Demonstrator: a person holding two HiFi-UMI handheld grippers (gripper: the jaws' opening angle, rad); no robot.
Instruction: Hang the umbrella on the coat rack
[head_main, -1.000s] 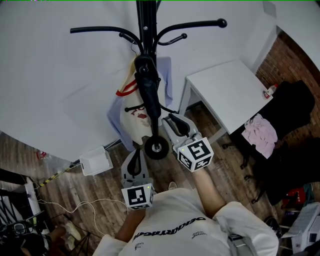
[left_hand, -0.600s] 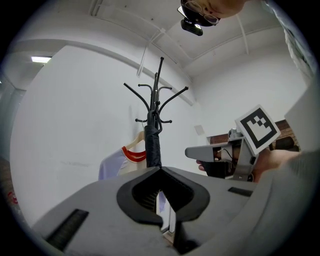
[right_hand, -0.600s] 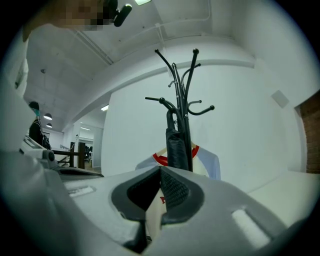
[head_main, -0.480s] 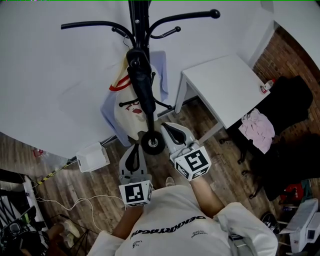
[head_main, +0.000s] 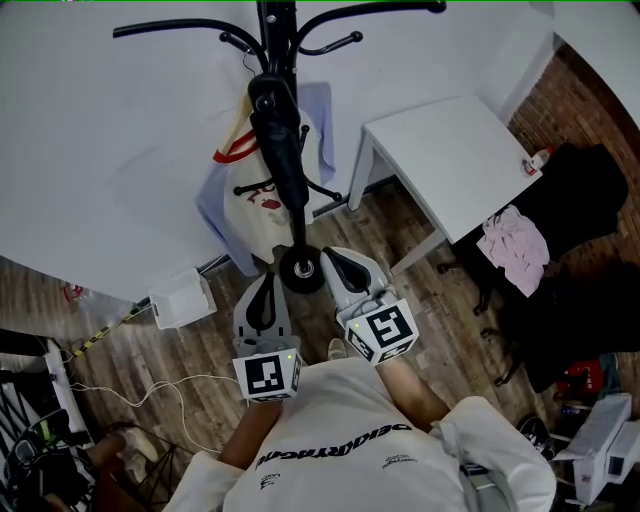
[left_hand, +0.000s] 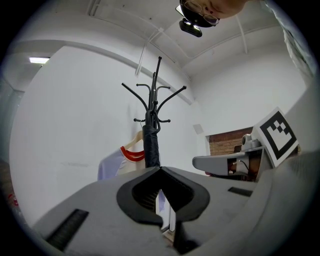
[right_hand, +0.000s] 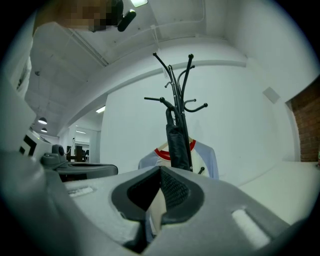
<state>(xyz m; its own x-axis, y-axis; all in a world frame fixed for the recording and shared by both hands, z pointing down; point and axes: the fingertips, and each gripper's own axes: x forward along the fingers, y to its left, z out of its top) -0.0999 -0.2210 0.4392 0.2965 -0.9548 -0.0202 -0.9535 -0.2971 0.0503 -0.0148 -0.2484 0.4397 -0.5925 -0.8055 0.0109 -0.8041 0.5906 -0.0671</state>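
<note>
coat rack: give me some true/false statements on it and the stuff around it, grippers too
1. A black umbrella hangs on the coat rack. True.
2. The right gripper is shut on the umbrella. False: its jaws are together on nothing, and it is clear of the umbrella.
3. A shirt with a red collar hangs on the rack behind the umbrella. True.
4. In the head view, the white table stands left of the rack. False: it stands to the right.
5. The left gripper has its jaws wide apart. False: they are together, with nothing between them.
</note>
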